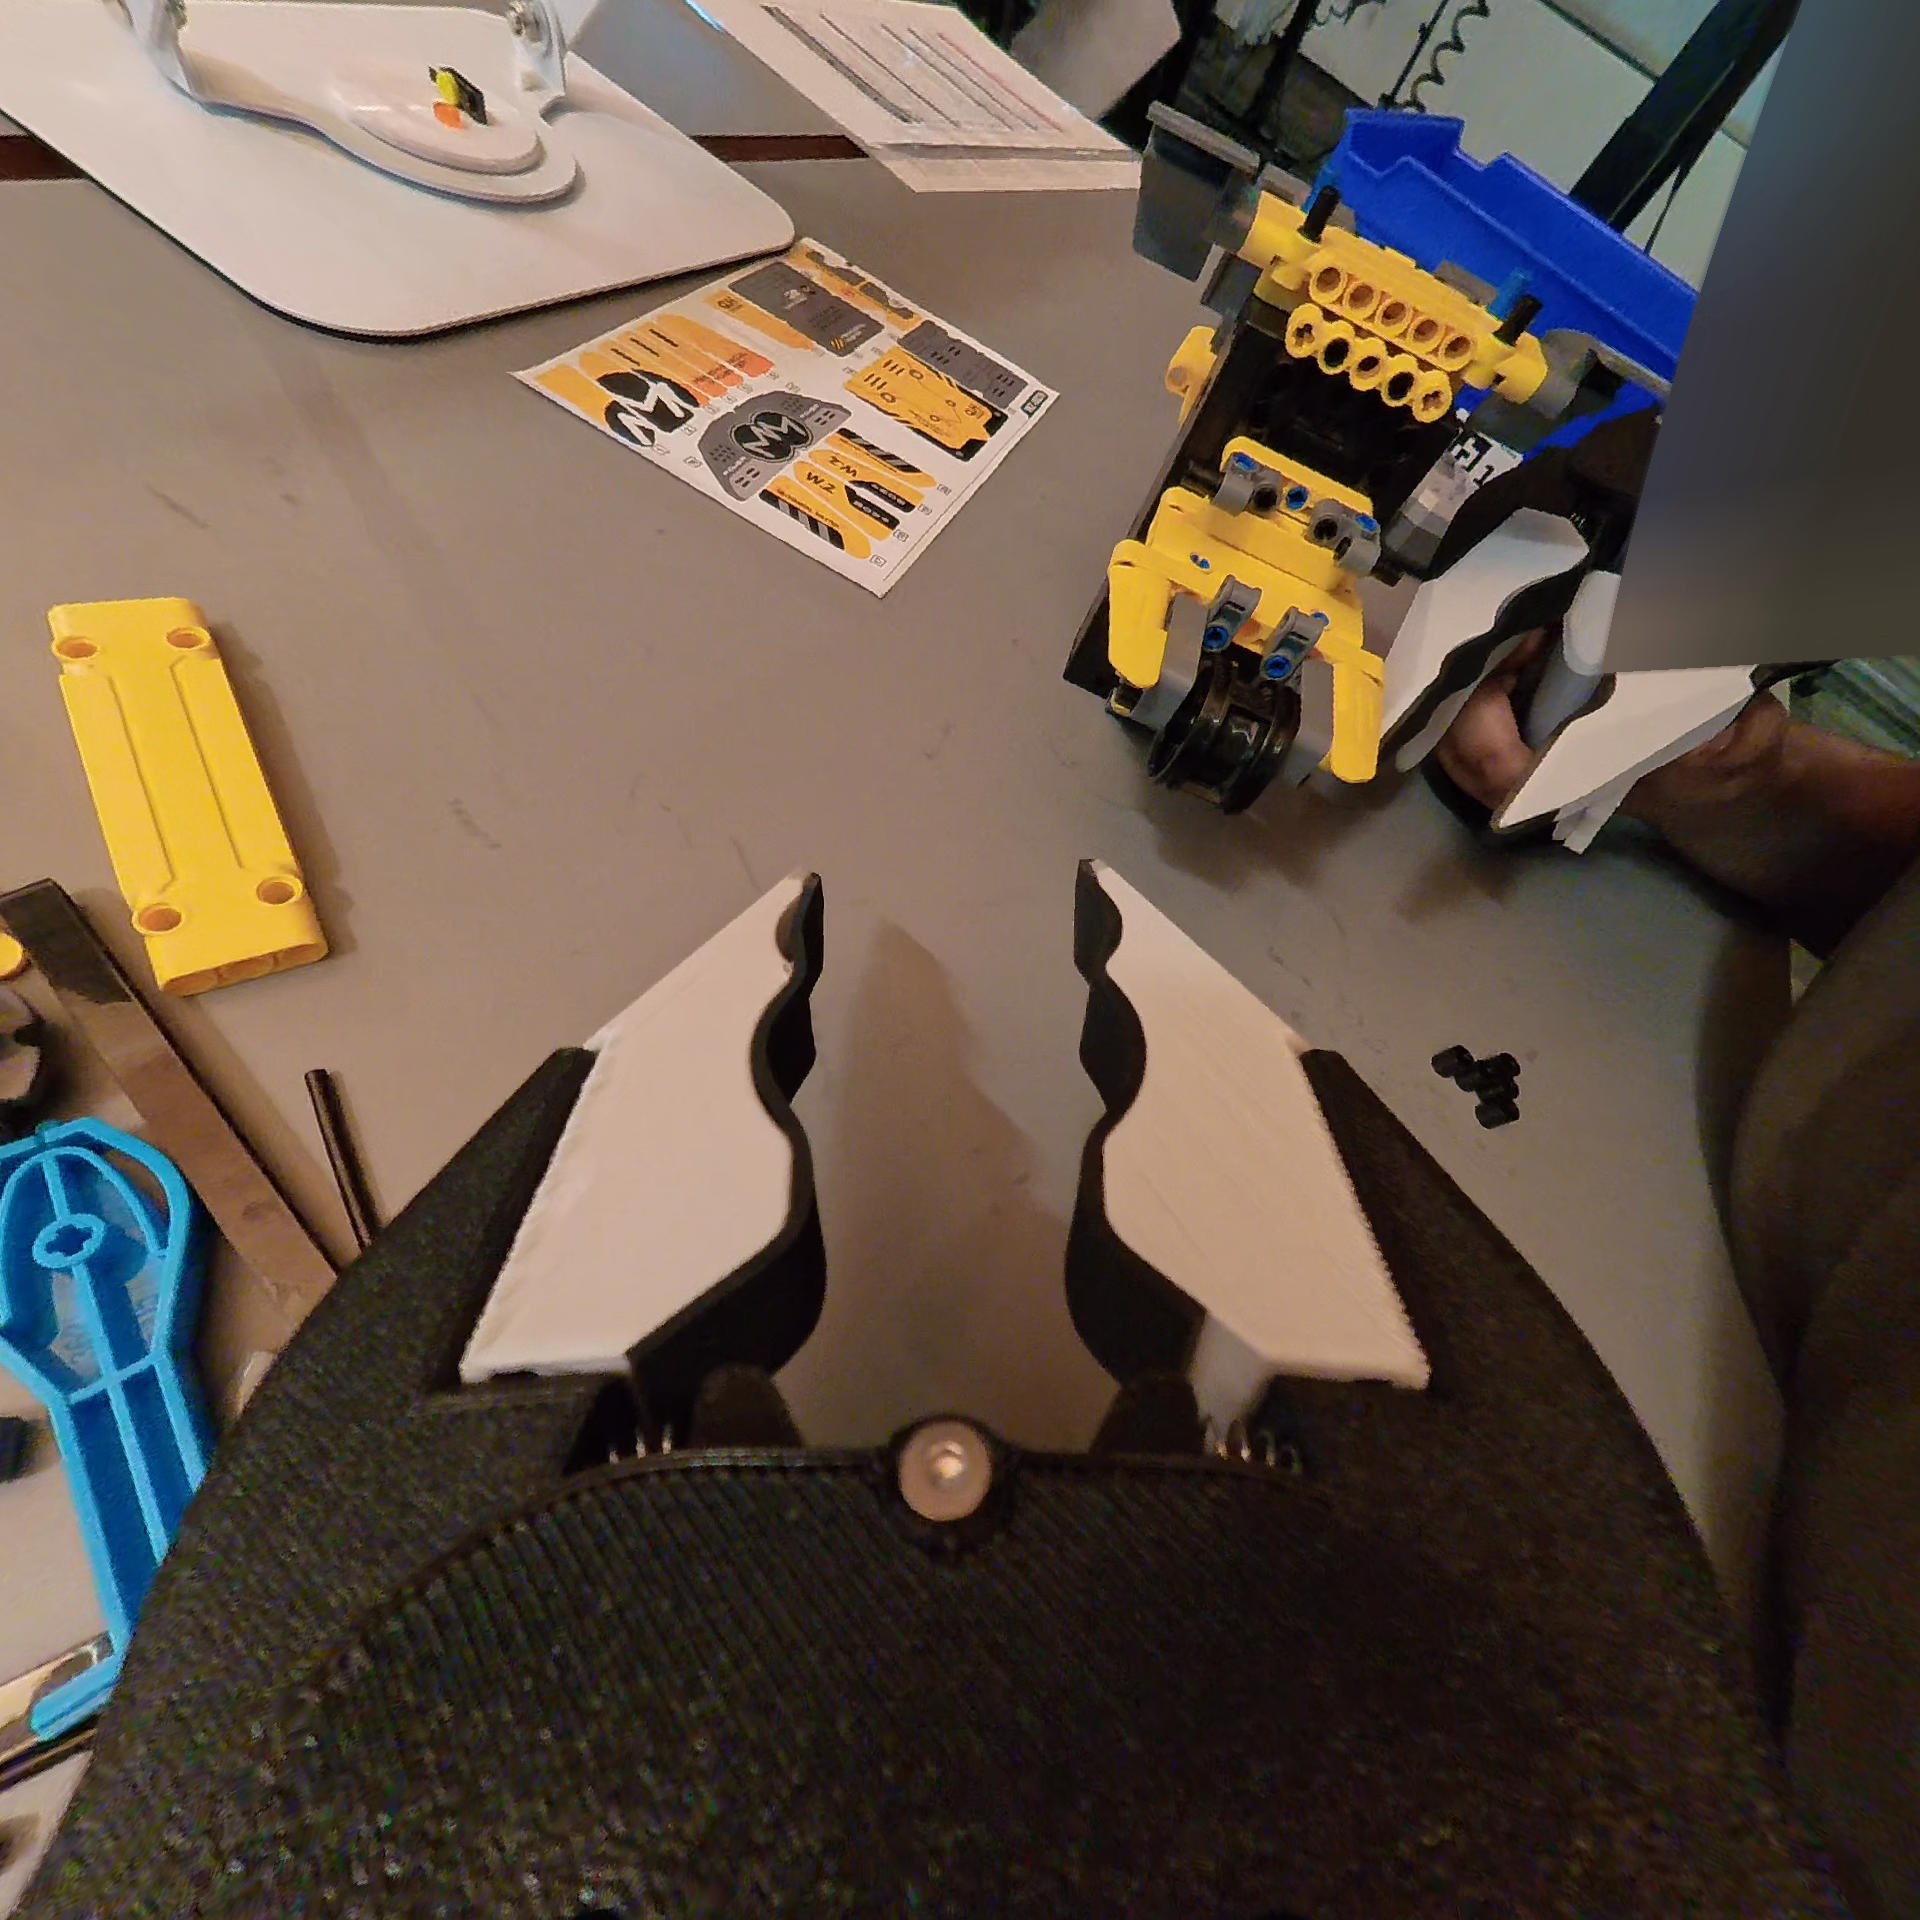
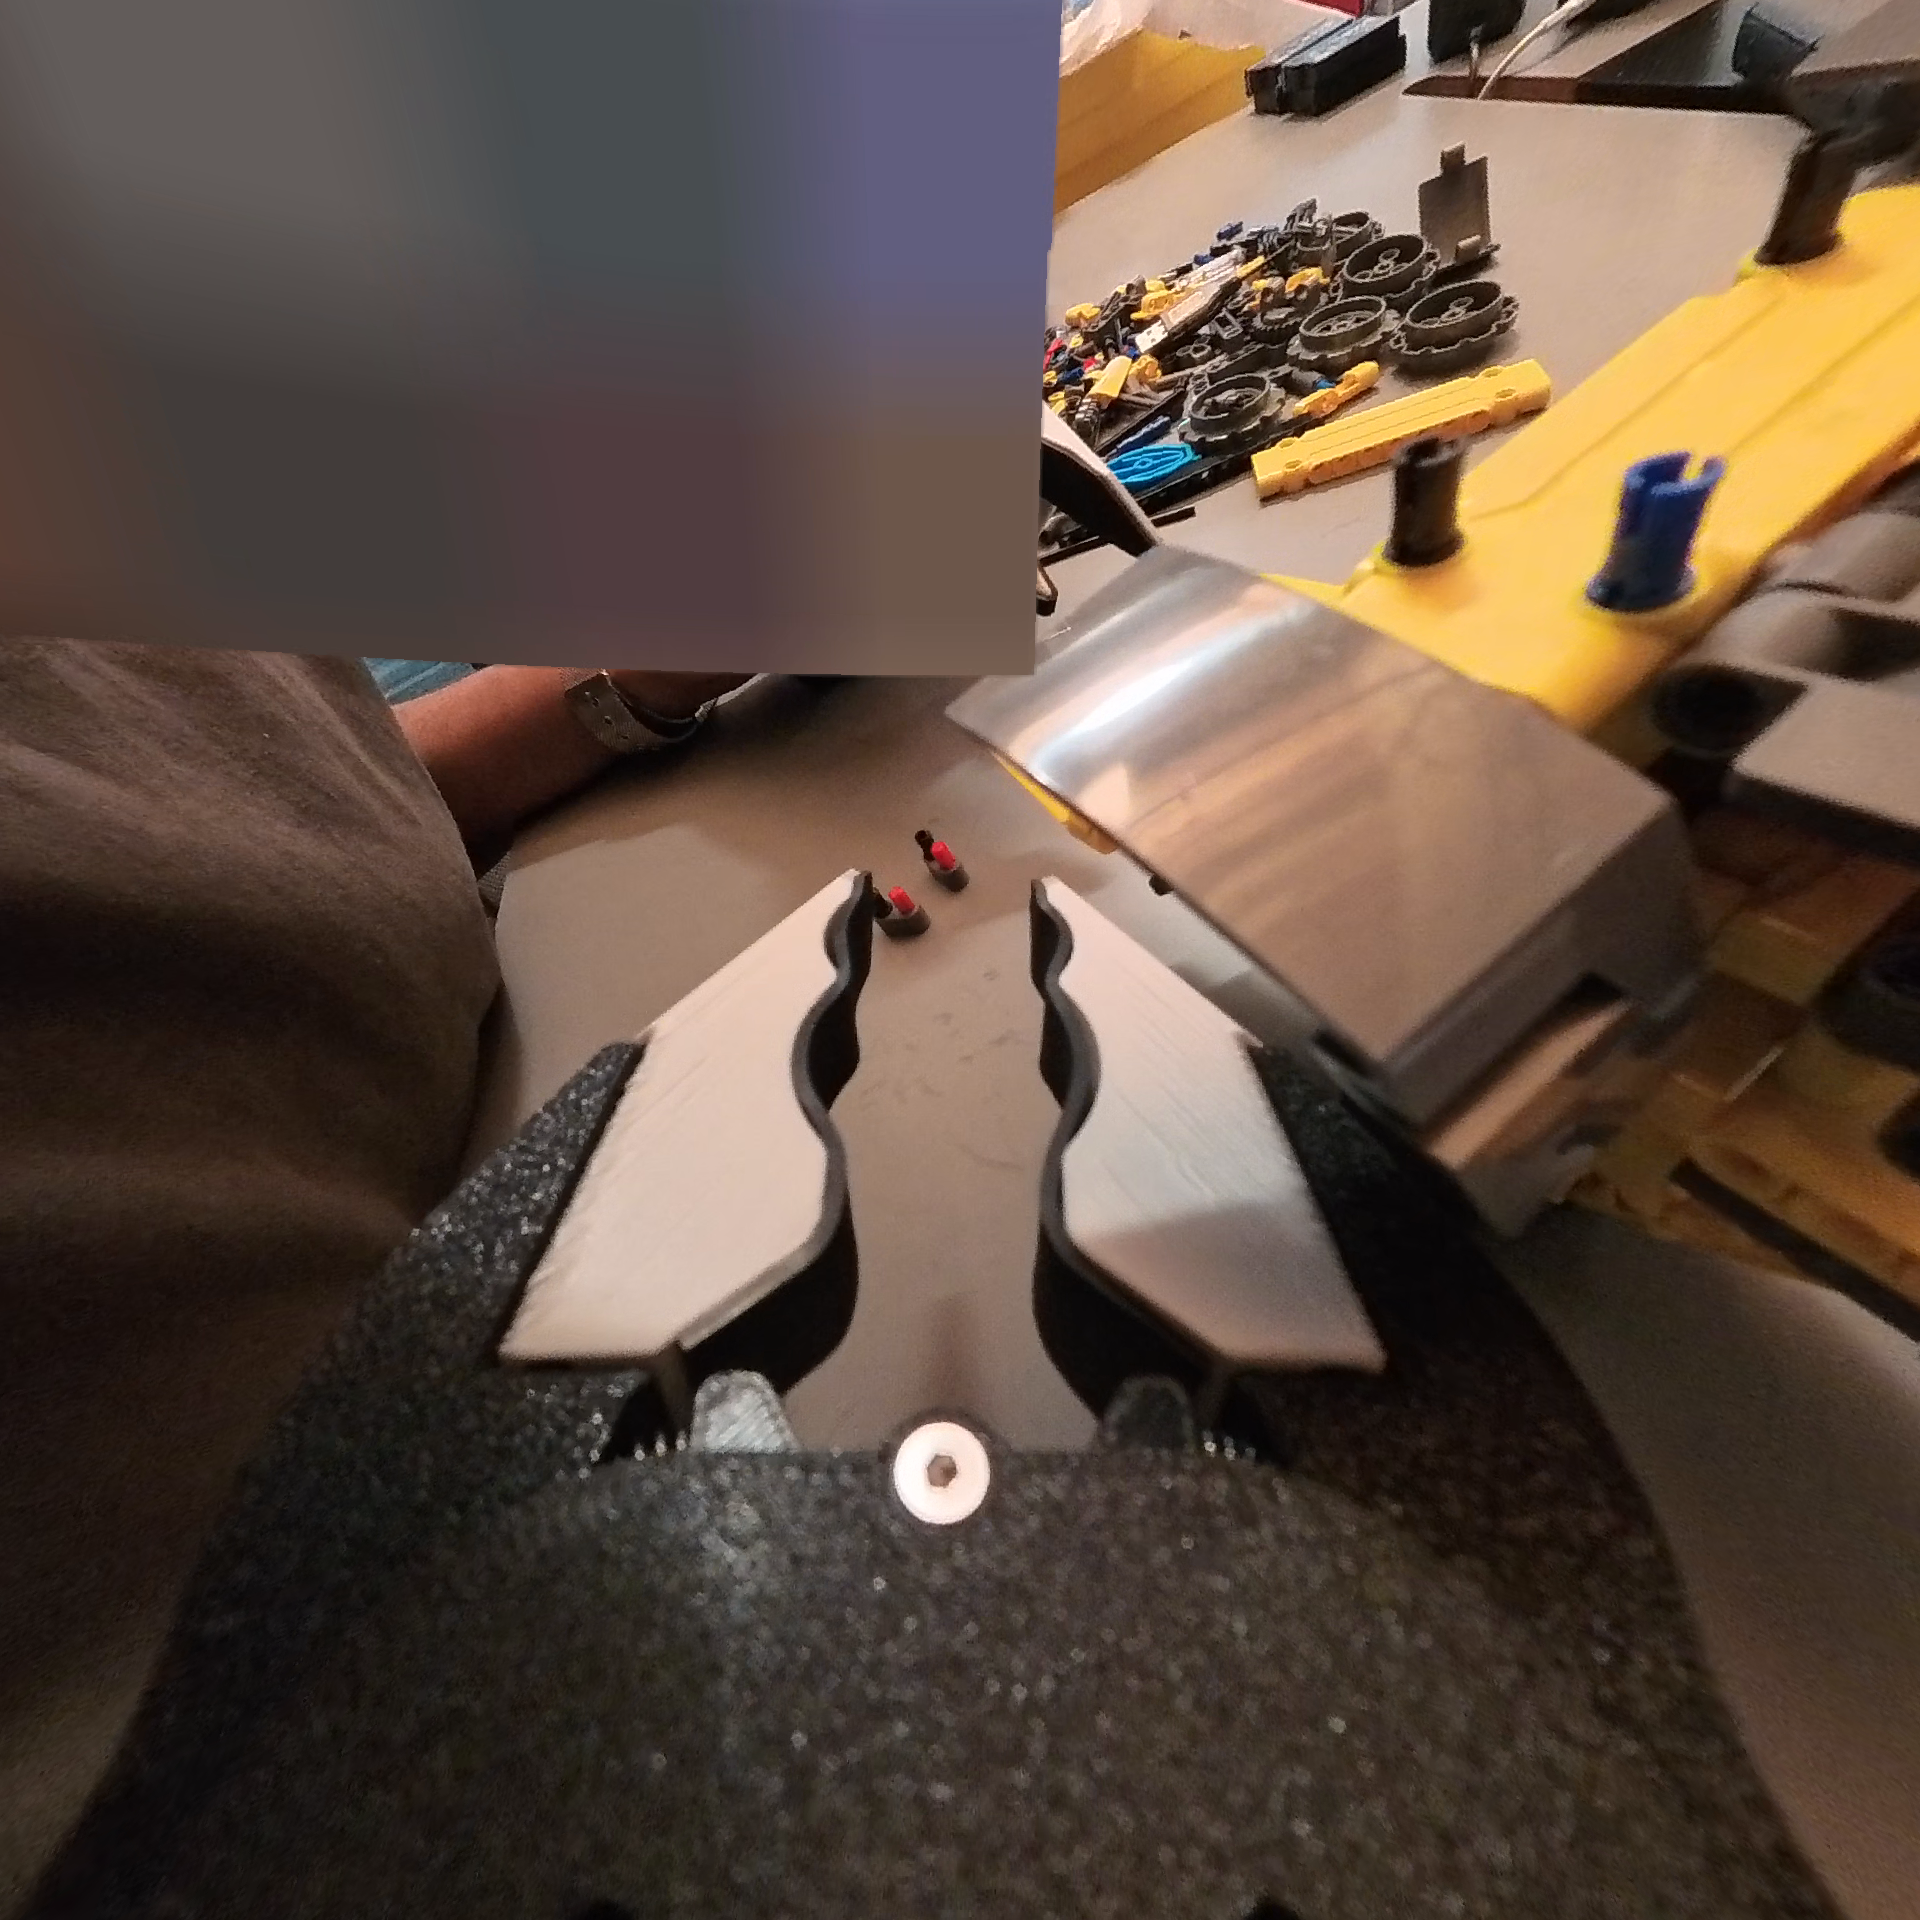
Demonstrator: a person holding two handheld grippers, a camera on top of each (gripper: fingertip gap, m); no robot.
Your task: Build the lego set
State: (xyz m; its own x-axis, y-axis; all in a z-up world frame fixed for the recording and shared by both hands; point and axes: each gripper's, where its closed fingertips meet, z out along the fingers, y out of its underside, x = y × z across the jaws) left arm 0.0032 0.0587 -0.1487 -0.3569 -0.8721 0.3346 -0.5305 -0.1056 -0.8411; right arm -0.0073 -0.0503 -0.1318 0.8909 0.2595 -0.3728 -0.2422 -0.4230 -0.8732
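Observation:
My left gripper (image 1: 948, 883) is open and empty, hovering over bare grey table (image 1: 623, 727). A yellow, black and blue brick-built vehicle model (image 1: 1288, 499) stands ahead to the right, front wheel toward me. My right gripper shows beside it in the left wrist view (image 1: 1496, 727), held by a hand. In the right wrist view my right gripper (image 2: 948, 888) is open and empty, low over the table. Two small red-and-black pins (image 2: 914, 883) lie just past its left fingertip. The model's grey curved panel (image 2: 1330, 831) and yellow beam (image 2: 1558, 499) are close on the right.
A sticker sheet (image 1: 800, 416) lies ahead. A yellow flat panel (image 1: 177, 790), a blue tool (image 1: 94, 1351) and a thin black axle (image 1: 338, 1164) lie left; small black pins (image 1: 1481, 1081) right. A pile of loose parts and grey wheels (image 2: 1299, 322) lies far off. A person's torso (image 2: 208, 987) borders the left.

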